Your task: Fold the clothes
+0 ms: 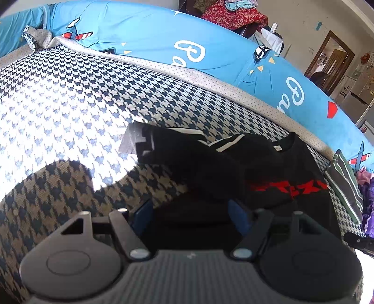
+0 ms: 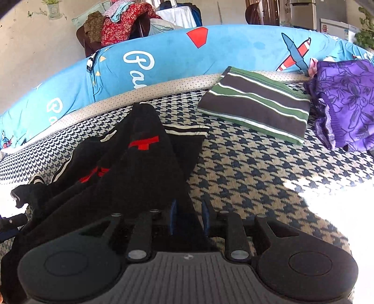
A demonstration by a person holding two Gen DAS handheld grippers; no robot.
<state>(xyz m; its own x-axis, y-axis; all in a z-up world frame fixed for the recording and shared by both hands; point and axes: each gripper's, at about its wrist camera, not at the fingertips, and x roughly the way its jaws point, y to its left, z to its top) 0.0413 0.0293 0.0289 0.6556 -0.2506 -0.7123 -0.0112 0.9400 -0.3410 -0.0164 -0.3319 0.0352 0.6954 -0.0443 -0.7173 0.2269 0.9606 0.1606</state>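
Black shirt (image 2: 140,163) with red print lies bunched on the houndstooth cover (image 2: 245,168), in front of the blue bolster (image 2: 175,58) that runs along the back edge.

Right tongs (image 2: 188,211): blue pads close together with black cloth pinched between them, so clamped on the shirt's near edge. The cloth rises in a taut ridge from the pads toward the bolster; judged to be a lift to carry the hem over for a fold.

Left tongs (image 1: 190,212): blue pads set wide apart, black cloth lying in the gap. Cannot tell whether they grip it or merely rest over it. Their position at the opposite side of the shirt suggests holding the width even.

Collar label and white-striped cuffs sit on the bolster side of the shirt, so the neck points away from the tongs.

Striped folded cloth (image 2: 257,107) lies right of the shirt, touching the purple floral garment (image 2: 346,100); likely finished and waiting items.

Surface: soft woven cover, strong sun patches. Room: beige wall, chair heaped with a red floral cloth (image 2: 121,28) behind the bolster, fridge (image 2: 301,11) and doorway (image 1: 327,60) beyond.
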